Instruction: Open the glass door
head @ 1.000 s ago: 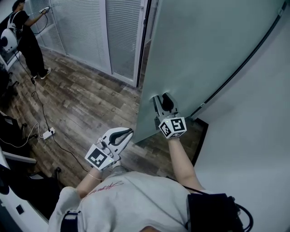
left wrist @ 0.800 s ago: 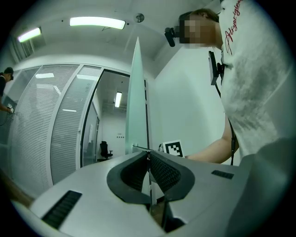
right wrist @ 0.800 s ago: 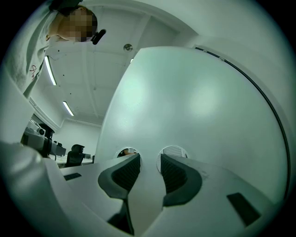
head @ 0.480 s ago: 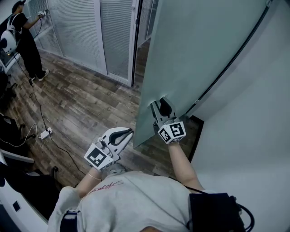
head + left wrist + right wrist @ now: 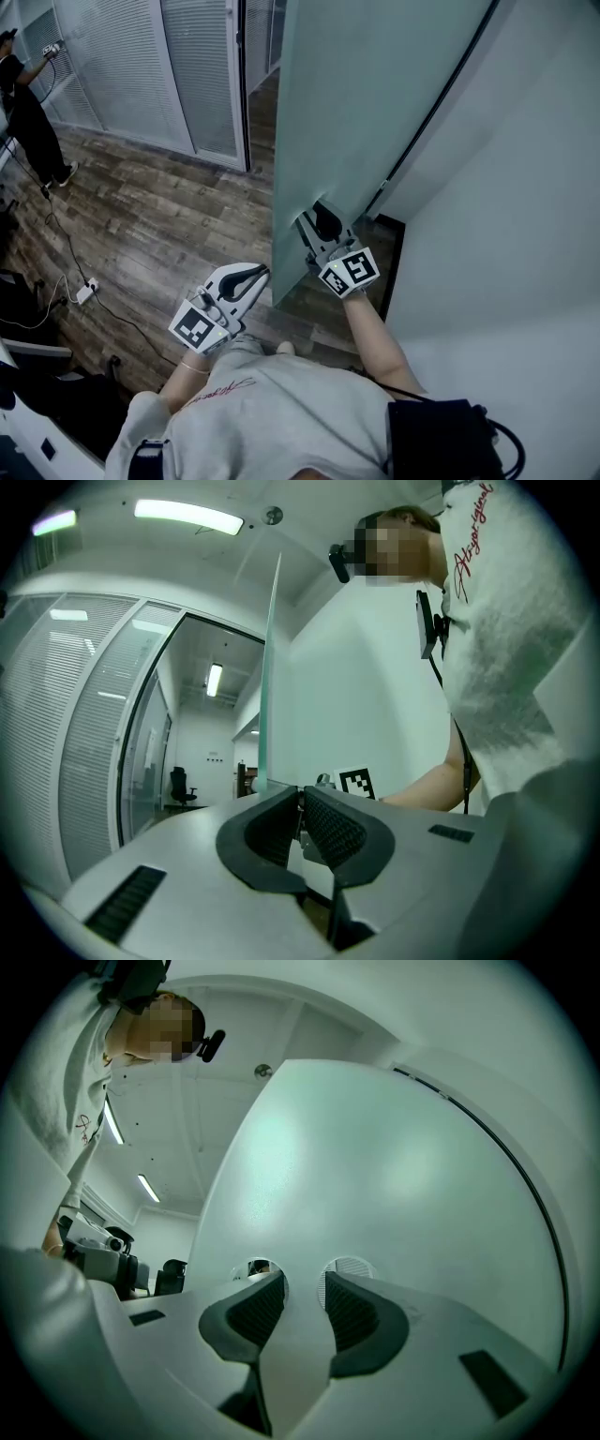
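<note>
The frosted glass door (image 5: 375, 112) stands ajar, its free edge near the middle of the head view. My right gripper (image 5: 317, 217) has its fingertips against the door's lower face, near that edge. Its jaws stand apart with nothing between them. In the right gripper view the door (image 5: 375, 1176) fills the view, and two small round clear spots (image 5: 349, 1267) sit just beyond the right gripper (image 5: 305, 1283). My left gripper (image 5: 261, 272) hangs shut and empty, left of the door's edge and apart from it. In the left gripper view the door's edge (image 5: 270, 686) rises beyond the left gripper (image 5: 302, 797).
A white wall (image 5: 525, 234) runs along the right, close behind the door. Glass partitions with blinds (image 5: 122, 66) and a dark door frame (image 5: 239, 84) stand ahead. A person (image 5: 23, 103) works at the far left. A cable and power strip (image 5: 82, 292) lie on the wooden floor.
The door has swung further round, its edge shifting left in the head view. Both grippers have moved along with it, the right one staying against the glass.
</note>
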Demonstrator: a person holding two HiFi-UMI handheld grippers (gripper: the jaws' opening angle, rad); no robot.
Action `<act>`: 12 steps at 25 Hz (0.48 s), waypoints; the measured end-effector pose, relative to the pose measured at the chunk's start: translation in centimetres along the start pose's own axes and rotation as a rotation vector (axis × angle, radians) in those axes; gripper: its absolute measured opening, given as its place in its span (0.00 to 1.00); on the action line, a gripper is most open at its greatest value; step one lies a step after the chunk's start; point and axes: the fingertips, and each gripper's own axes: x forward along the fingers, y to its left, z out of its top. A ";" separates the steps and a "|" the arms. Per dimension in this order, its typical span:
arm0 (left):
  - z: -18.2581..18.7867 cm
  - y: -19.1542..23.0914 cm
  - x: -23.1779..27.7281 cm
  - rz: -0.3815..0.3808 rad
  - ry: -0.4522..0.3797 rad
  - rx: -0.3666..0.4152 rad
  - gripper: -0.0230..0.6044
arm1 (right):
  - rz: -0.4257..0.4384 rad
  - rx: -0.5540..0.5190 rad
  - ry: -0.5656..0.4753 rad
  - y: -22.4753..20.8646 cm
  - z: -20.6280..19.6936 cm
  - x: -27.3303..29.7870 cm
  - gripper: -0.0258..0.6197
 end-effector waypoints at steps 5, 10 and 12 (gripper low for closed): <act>1.2 -1.2 0.1 -0.177 0.023 0.016 0.09 | 0.009 0.004 0.007 0.7 1.5 0.1 0.26; 1.5 -2.2 0.1 -0.296 0.063 -0.035 0.09 | 0.010 -0.012 0.039 1.2 2.3 -1.3 0.26; 2.1 -2.5 0.1 -0.332 0.052 -0.049 0.09 | 0.015 -0.026 0.046 1.4 3.3 -1.7 0.26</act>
